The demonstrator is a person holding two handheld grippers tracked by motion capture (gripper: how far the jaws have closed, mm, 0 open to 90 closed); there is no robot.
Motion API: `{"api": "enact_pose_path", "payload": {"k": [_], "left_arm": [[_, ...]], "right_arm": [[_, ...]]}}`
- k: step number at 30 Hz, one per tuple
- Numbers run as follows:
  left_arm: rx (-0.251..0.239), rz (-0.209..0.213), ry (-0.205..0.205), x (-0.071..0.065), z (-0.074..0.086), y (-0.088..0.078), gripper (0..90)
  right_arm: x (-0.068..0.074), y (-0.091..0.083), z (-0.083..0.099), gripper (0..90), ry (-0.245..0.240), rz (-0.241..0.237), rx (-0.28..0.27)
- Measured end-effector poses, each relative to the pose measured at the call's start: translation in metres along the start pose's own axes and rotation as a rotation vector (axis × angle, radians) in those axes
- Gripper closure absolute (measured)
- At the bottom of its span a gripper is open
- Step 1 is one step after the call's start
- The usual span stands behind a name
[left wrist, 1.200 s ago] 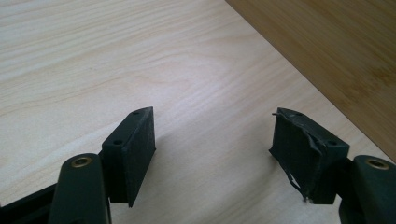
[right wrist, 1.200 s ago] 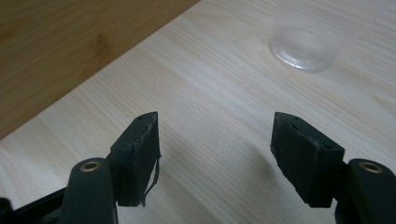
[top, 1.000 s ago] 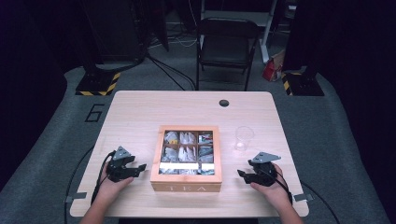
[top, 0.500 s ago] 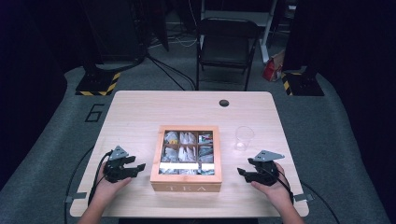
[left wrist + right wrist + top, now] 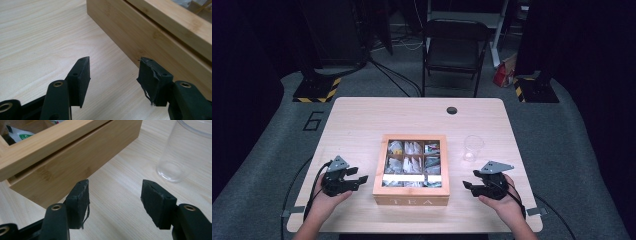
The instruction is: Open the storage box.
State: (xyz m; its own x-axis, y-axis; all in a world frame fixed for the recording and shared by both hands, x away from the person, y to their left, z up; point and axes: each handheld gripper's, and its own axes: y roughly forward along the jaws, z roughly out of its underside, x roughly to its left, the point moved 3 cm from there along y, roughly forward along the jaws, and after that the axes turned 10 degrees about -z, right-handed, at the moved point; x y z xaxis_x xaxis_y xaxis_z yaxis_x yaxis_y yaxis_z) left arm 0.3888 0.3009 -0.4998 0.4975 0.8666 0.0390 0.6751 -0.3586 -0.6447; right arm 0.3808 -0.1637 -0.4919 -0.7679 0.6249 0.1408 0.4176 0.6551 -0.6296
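Observation:
A wooden tea box [image 5: 412,167] with a glass lid and several compartments of tea bags sits at the table's front middle. The lid is down. My left gripper [image 5: 361,180] is just left of the box, with its jaws pointing at the side wall. Its jaws have just been closing, but they are still apart with nothing between them. In the left gripper view the gripper [image 5: 114,62] hovers over bare wood beside the box [image 5: 155,32]. My right gripper [image 5: 467,186] is open to the right of the box. In the right gripper view, this gripper [image 5: 115,183] faces the box [image 5: 75,157] and a clear plastic cup [image 5: 185,152].
The clear cup [image 5: 473,148] stands upright right of the box, beyond my right gripper. The light wooden table [image 5: 362,120] has a dark round hole [image 5: 452,110] near its back edge. A black folding chair [image 5: 454,50] stands behind it. Cables trail off the front corners.
Both grippers have lifted a little off the table beside the box. The left jaws stand narrower than before. The box and cup have not moved.

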Motion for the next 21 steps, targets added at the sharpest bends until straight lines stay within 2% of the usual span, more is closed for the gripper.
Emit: {"api": "enact_pose_path", "payload": {"k": [7, 8, 11, 15, 16, 21], "left_arm": [[0.000, 0.015, 0.022, -0.003, -0.004, -0.007, 44.0], [-0.003, 0.016, 0.027, -0.004, -0.005, -0.008, 44.3], [-0.002, 0.021, 0.024, -0.006, -0.005, -0.010, 44.5], [-0.023, 0.021, 0.026, -0.008, -0.007, -0.013, 44.8], [-0.023, 0.023, 0.034, -0.008, -0.007, -0.014, 45.0], [-0.038, 0.038, 0.029, -0.013, -0.008, -0.021, 45.6]], "right_arm": [[0.008, -0.002, -0.006, 38.8, -0.019, -0.007, -0.010], [0.010, -0.003, -0.008, 38.8, -0.033, -0.010, -0.018], [0.013, -0.003, -0.009, 38.8, -0.025, -0.016, -0.025], [0.020, -0.004, -0.011, 42.2, -0.038, -0.028, -0.024], [0.023, -0.004, -0.011, 43.3, -0.055, -0.038, -0.022], [0.030, -0.004, -0.012, 44.2, -0.060, -0.054, -0.023]]}}
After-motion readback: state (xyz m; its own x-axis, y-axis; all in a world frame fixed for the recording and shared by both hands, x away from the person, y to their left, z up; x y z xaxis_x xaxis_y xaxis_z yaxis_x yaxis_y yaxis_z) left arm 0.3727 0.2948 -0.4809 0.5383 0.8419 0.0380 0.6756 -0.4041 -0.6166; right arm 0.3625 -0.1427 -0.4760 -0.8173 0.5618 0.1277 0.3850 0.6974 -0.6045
